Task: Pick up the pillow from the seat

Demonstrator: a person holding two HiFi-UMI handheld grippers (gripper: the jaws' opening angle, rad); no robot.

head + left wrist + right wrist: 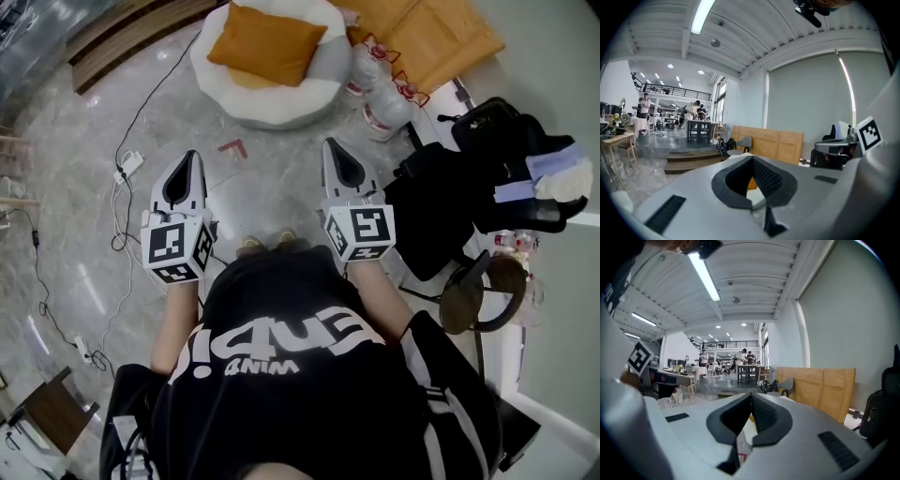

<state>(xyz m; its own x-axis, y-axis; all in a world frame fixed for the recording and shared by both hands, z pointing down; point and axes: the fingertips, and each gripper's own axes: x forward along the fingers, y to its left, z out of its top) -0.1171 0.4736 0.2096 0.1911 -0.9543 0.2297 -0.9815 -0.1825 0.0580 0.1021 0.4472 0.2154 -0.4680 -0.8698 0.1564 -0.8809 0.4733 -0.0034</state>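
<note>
An orange square pillow (267, 43) lies on a round white seat (267, 98) at the top of the head view. Both grippers hang in front of the person's chest, well short of the seat, pointing toward it. My left gripper (190, 157) is shut with nothing in it. My right gripper (334, 146) is shut and empty too. In the left gripper view a sliver of the orange pillow (751, 183) shows through the gap behind the closed jaws of the left gripper (752, 158). The right gripper (751, 395) also has its jaws together.
Large water bottles (382, 98) stand right of the seat, beside flat cardboard sheets (436, 37). A black chair with bags (469, 178) is on the right. A power strip and cables (127, 169) lie on the marble floor at left. Wooden steps (122, 33) run along the upper left.
</note>
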